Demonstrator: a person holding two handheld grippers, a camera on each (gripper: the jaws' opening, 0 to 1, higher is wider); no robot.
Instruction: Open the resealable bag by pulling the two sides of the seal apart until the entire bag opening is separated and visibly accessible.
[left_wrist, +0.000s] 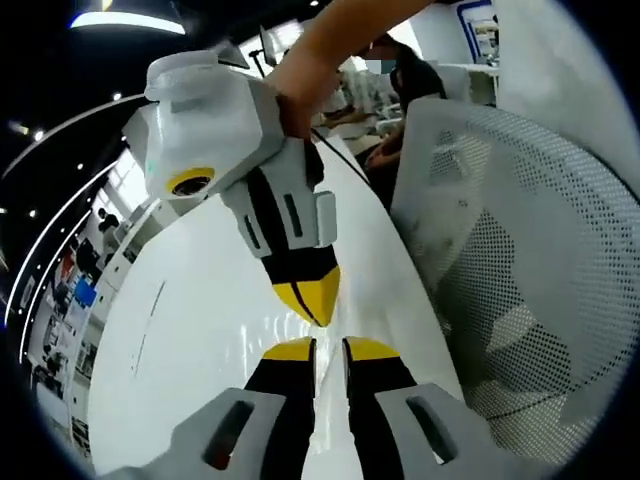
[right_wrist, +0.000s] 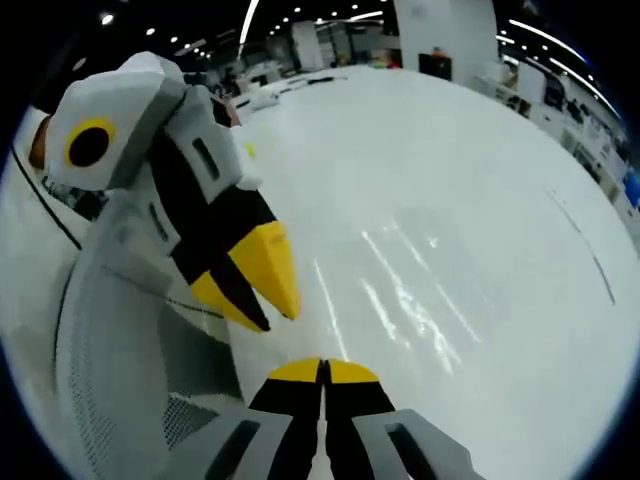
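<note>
In the left gripper view, the left gripper (left_wrist: 330, 348) rises from the bottom edge with its yellow-tipped jaws a narrow gap apart. A thin clear film may run up between them, though glare on the white table (left_wrist: 190, 330) makes that hard to confirm. Directly beyond, the right gripper (left_wrist: 312, 298) points down toward it, tips drawn together, almost meeting the left one nose to nose. A person's hand (left_wrist: 315, 65) grips the right tool from the far side. On the right stands a white mesh chair (left_wrist: 520, 260), close to the table edge. The two tools likely face each other this way so that each can take one side of the seal and pull away from the other.

In the right gripper view, the right gripper (right_wrist: 322, 372) shows its jaws pressed together, with only a dark seam between the yellow tips. The left gripper (right_wrist: 255, 285) comes in from the left, its tips slightly parted and angled toward the near centre. The table (right_wrist: 450, 220) spreads wide and glossy beyond, streaked with ceiling-light reflections.

The resealable bag itself cannot be picked out with confidence in either view. If present, it is a transparent sheet pinched at the meeting point of the tips. Whether either tool truly clamps it, I cannot tell.
</note>
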